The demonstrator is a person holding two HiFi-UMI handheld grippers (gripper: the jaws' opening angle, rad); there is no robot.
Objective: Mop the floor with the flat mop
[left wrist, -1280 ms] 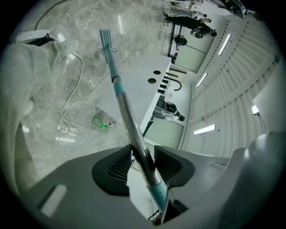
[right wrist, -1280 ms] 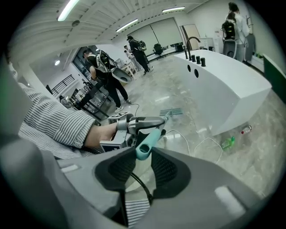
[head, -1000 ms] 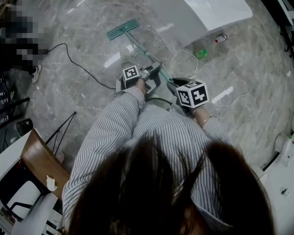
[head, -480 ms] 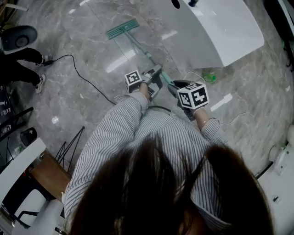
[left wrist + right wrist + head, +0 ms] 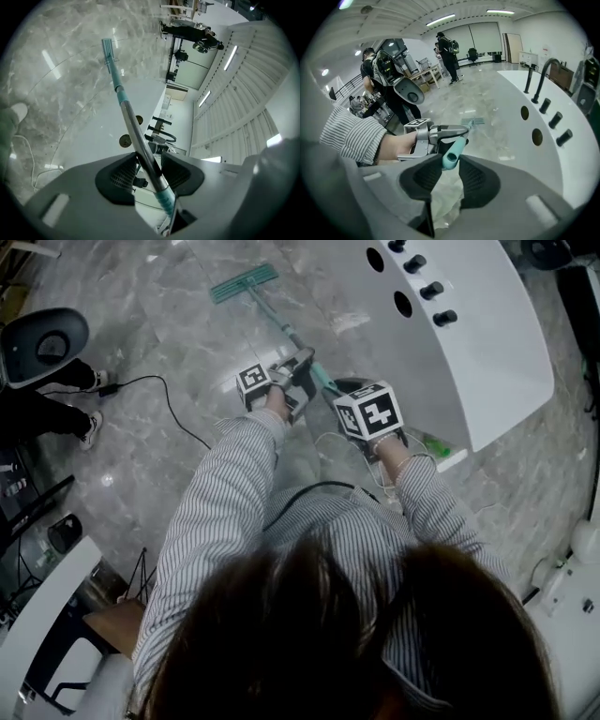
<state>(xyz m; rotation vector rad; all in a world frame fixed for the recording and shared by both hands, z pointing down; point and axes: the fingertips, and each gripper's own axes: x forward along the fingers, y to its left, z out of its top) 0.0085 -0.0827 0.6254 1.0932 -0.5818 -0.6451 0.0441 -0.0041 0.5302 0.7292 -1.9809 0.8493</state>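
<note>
The flat mop's teal head point(image 5: 244, 282) lies on the marble floor far ahead, and its thin handle point(image 5: 281, 329) slants back toward me. My left gripper point(image 5: 302, 369) is shut on the metal shaft point(image 5: 140, 145), with the mop head point(image 5: 108, 47) far beyond its jaws. Just behind it, my right gripper point(image 5: 343, 393) is shut on the teal handle end point(image 5: 451, 157), which sits between its dark pads point(image 5: 476, 180). From the right gripper view I see the left gripper point(image 5: 440, 133) on the shaft and the mop head point(image 5: 472, 122) past it.
A large white tub point(image 5: 469, 343) with holes and black knobs stands close on the right. A black cable point(image 5: 159, 390) trails across the floor at left, near a person's shoes point(image 5: 89, 427). A white table point(image 5: 37, 615) sits at lower left. People point(image 5: 447, 51) stand further off.
The mop head has slid farther forward and left across the floor. Both grippers moved up and left with the handle, and the white tub now fills more of the right side.
</note>
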